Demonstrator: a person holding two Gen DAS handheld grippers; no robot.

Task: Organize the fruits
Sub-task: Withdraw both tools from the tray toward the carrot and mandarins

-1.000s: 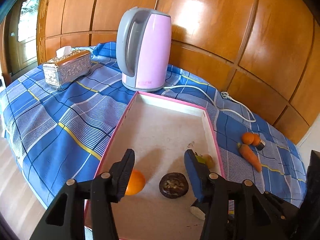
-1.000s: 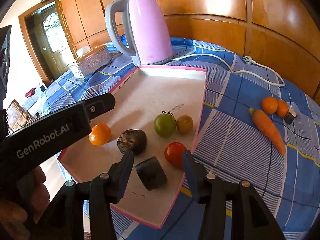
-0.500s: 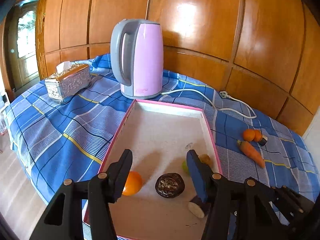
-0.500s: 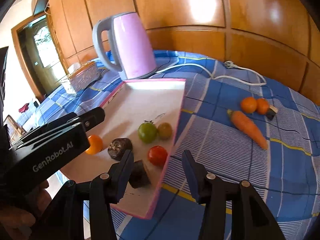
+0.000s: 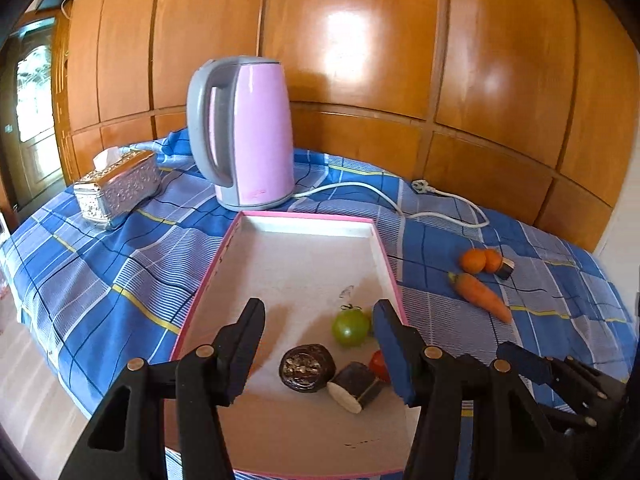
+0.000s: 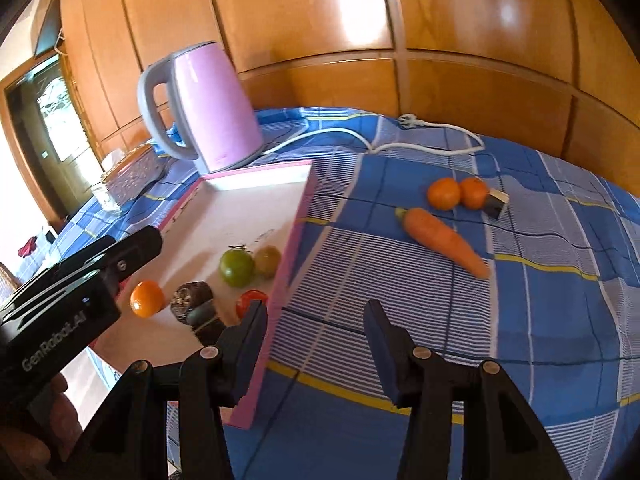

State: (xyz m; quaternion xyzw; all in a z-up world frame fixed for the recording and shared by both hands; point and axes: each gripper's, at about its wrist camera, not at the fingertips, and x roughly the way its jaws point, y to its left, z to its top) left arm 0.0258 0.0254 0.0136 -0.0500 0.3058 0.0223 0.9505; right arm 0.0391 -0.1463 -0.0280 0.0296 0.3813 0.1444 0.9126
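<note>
Round green tomato (image 5: 350, 328) with dark stem in pink tray (image 5: 308, 218); both grippers' jaws apart, empty.

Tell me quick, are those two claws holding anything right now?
Left hand-held gripper: open, holding nothing, above the tray.
Right hand-held gripper: open, holding nothing, above the tablecloth.

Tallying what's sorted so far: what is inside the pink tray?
In the tray: an orange, a green tomato, a yellowish fruit, a red tomato partly hidden by the right gripper, and two dark pieces.
</note>
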